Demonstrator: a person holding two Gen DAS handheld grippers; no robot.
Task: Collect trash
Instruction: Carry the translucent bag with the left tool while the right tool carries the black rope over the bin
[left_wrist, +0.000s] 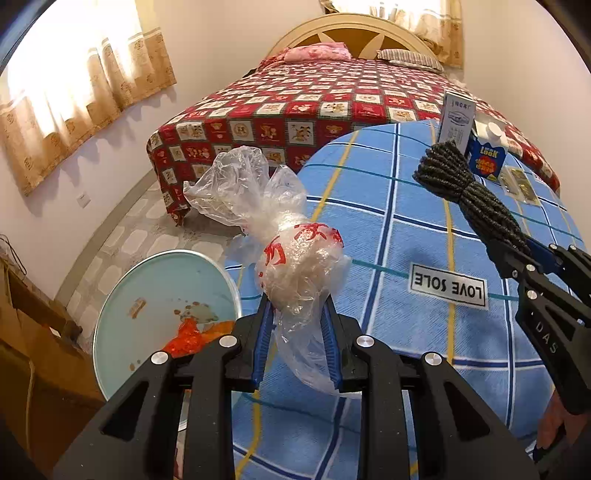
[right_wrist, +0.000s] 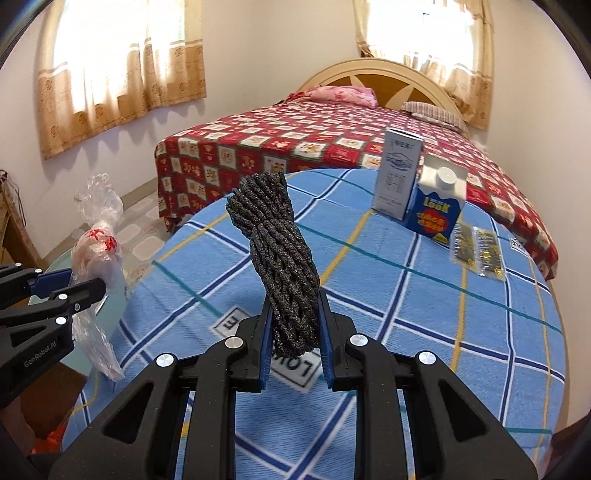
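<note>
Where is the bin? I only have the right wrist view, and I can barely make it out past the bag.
Observer: A round pale-blue bin sits beside the table edge, just left of the left gripper.
Operator: Anything in it?
Observer: An orange wrapper lies inside, near some brown stains.
Operator: Is the bag between both fingers?
Observer: Yes, the plastic bag is pinched below its bulge, and its tail hangs out behind the fingers.
</note>
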